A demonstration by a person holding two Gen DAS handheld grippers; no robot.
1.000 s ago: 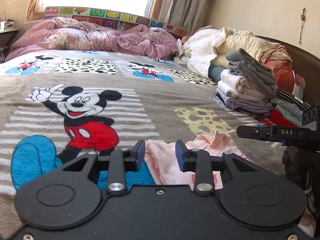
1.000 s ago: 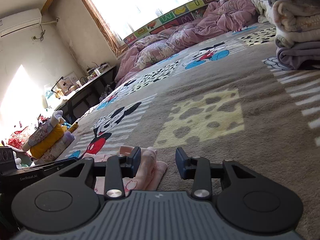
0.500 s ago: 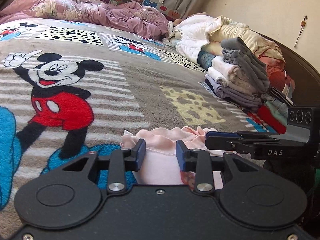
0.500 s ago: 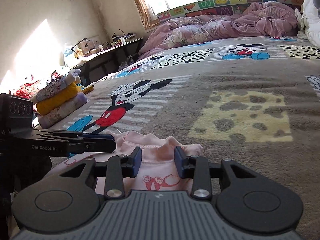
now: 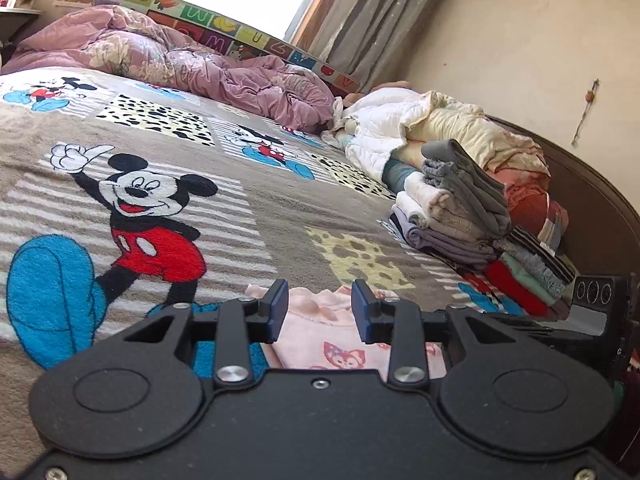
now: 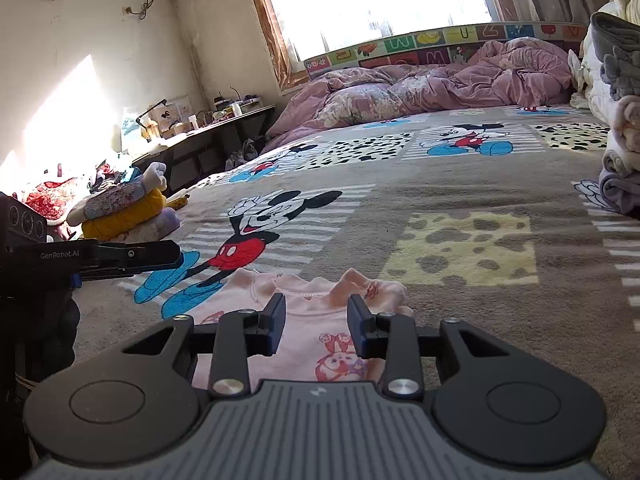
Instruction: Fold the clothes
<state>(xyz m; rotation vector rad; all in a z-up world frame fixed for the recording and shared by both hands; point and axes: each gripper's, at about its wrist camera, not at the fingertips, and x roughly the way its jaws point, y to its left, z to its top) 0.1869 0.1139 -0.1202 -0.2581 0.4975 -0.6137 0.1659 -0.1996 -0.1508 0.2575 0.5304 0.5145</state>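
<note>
Pink garment (image 5: 320, 320) lies spread on the bed's cartoon blanket (image 5: 280, 208), just ahead of and under the left gripper (image 5: 319, 316), whose jaws stand apart and empty, and likewise before the right gripper (image 6: 316, 325), released too, with folded stacks (image 5: 452, 204) beyond to the right.

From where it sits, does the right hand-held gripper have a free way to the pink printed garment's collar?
Probably yes: the right hand-held gripper is open over the pink printed garment, whose collar lies just ahead, nothing between.
</note>
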